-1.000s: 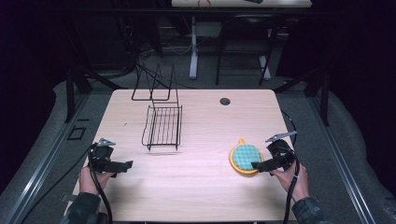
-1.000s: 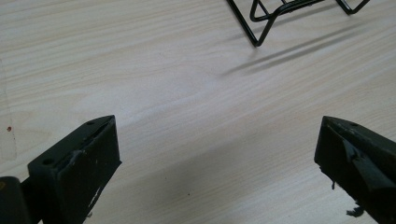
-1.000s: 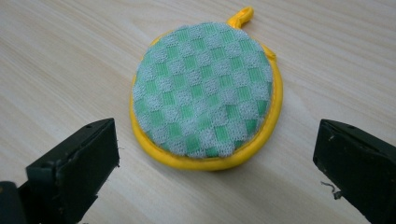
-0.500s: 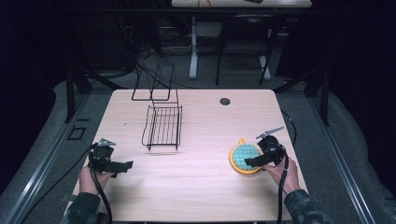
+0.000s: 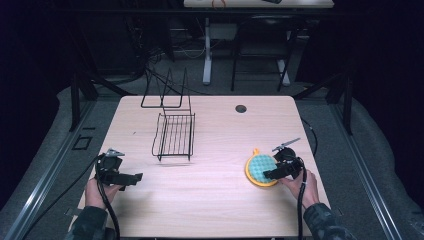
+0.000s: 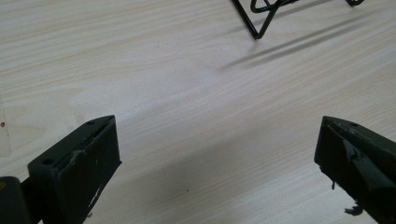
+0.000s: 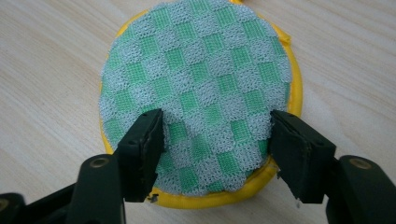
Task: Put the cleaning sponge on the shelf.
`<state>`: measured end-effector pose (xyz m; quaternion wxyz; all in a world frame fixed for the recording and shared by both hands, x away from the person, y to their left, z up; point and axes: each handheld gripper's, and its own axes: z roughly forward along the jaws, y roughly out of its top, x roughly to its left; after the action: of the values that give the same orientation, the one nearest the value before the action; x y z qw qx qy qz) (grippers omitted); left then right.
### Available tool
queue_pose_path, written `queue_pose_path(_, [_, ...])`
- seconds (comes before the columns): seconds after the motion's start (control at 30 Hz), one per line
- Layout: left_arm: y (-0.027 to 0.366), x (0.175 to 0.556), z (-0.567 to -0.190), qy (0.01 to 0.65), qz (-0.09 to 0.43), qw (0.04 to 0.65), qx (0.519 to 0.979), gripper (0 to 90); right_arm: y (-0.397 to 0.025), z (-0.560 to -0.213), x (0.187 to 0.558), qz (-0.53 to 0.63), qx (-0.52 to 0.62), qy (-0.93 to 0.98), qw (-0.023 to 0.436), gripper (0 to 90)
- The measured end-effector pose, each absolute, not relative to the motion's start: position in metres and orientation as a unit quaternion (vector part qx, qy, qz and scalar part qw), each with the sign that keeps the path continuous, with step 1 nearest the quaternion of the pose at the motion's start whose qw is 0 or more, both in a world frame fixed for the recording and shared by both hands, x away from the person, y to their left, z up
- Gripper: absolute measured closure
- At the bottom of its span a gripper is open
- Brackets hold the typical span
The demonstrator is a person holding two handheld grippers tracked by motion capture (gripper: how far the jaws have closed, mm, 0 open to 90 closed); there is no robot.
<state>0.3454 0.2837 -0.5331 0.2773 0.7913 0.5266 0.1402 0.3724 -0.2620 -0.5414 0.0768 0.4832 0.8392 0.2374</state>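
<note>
A round scrub pad [image 5: 260, 169] with a green-and-white checked mesh top and a yellow rim lies flat on the wooden table [image 5: 210, 205], towards its right front. My right gripper [image 5: 268, 174] comes at it from the right, tips down. In the right gripper view the pad [image 7: 201, 79] shows close up. There the right gripper [image 7: 217, 140] is open, its jaws set on the mesh either side of the pad's near part. My left gripper [image 5: 136, 176] is held at the table's left front, and in its own view this left gripper [image 6: 217, 140] is open over bare wood.
A black wire rack [image 5: 175, 135] stands left of the table's middle, and its foot [image 6: 261, 18] appears ahead of the left jaws. A taller wire stand [image 5: 165, 92] is at the back edge. A dark round grommet [image 5: 241, 108] sits at the back centre.
The right gripper has moved left and down onto the pad's near edge. The left gripper has stayed where it was.
</note>
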Motion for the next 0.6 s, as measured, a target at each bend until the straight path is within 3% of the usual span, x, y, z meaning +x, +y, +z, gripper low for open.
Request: queue_pose_path(0.6, [0.2826,0.3457,-0.5342,0.525,0.14,0.275,0.793,0.3,-0.2605,-0.5433,0.3666,0.237,0.496,0.829,0.104,72.9])
